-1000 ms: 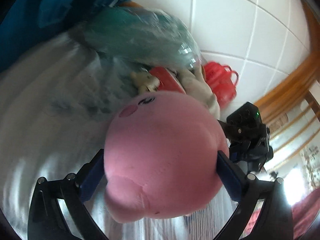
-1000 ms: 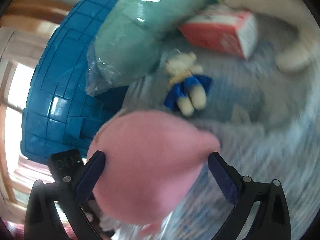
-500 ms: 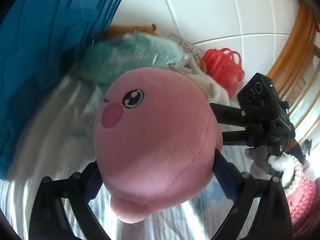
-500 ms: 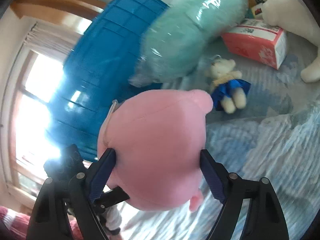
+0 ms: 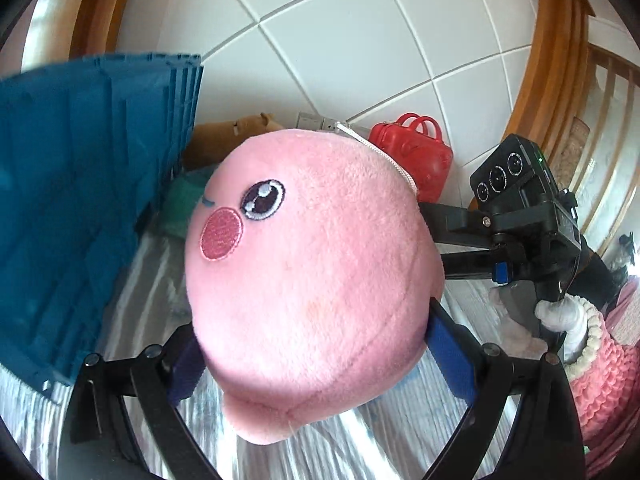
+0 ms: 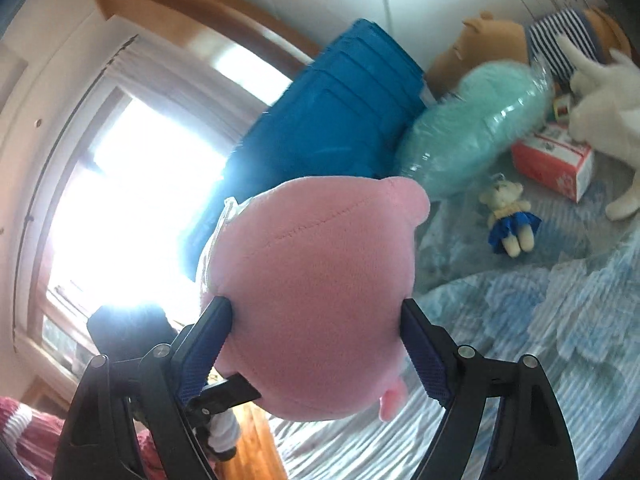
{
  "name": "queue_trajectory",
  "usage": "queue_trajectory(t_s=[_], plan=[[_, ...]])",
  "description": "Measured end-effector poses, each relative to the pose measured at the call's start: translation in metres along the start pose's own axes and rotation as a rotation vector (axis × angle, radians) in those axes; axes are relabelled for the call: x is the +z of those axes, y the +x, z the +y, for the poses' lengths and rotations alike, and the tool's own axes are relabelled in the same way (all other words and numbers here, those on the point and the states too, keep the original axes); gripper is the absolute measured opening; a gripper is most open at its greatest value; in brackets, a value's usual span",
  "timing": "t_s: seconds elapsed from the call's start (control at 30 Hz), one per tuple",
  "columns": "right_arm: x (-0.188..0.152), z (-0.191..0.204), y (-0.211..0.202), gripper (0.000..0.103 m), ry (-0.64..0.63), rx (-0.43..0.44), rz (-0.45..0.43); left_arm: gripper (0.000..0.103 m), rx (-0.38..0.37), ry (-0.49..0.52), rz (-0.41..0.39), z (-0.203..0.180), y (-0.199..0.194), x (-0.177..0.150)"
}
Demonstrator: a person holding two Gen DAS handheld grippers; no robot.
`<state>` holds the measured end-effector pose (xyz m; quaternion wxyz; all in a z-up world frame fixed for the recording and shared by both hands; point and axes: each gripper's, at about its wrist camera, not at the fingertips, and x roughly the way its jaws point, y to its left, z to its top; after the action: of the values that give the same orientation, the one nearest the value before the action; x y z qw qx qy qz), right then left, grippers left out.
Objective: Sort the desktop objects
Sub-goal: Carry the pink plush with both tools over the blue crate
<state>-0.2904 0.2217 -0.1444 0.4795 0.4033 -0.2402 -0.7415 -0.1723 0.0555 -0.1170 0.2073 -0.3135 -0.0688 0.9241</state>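
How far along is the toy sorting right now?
Nothing looks sorted yet. In hand: the pink plush, gripped by both the left gripper and right gripper. Left on the blue bedding: small bear doll, teal plush, red box.

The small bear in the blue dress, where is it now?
In the right wrist view, the small bear lies right of centre on the striped cloth, between the mint-green plush and red-and-white box.

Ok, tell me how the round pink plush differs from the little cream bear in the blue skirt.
The round pink plush is held up off the surface, clamped between both grippers, left gripper and right gripper; the small cream bear in the blue skirt lies loose on the striped blue cloth. The plush looks far bigger and ball-shaped with stubby limbs; the bear has distinct arms and legs. The plush is bare; the bear is dressed. Both are soft toys.
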Motion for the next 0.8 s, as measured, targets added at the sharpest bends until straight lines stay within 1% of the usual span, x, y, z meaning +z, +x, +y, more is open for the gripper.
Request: queue_trajectory(t_s=[0.17, 0.37, 0.5, 0.63, 0.8], plan=[[-0.022, 0.022, -0.021, 0.084, -0.072, 0.023, -0.011, 0.097, 0.025, 0.019, -0.029, -0.020, -0.024, -0.001], [-0.027, 0.058, -0.038, 0.084, -0.180, 0.038, -0.023, 0.097, 0.058, 0.017, -0.077, -0.039, -0.054, -0.004], [-0.031, 0.081, -0.042, 0.084, -0.226, 0.054, -0.023, 0.097, 0.099, 0.031, -0.098, -0.046, -0.077, -0.004], [-0.034, 0.103, -0.038, 0.084, -0.255, 0.083, -0.018, 0.097, 0.126, 0.037, -0.121, -0.045, -0.103, -0.008], [-0.039, 0.128, -0.026, 0.084, -0.279, 0.105, -0.026, 0.097, 0.142, 0.046, -0.151, -0.034, -0.136, -0.013]])
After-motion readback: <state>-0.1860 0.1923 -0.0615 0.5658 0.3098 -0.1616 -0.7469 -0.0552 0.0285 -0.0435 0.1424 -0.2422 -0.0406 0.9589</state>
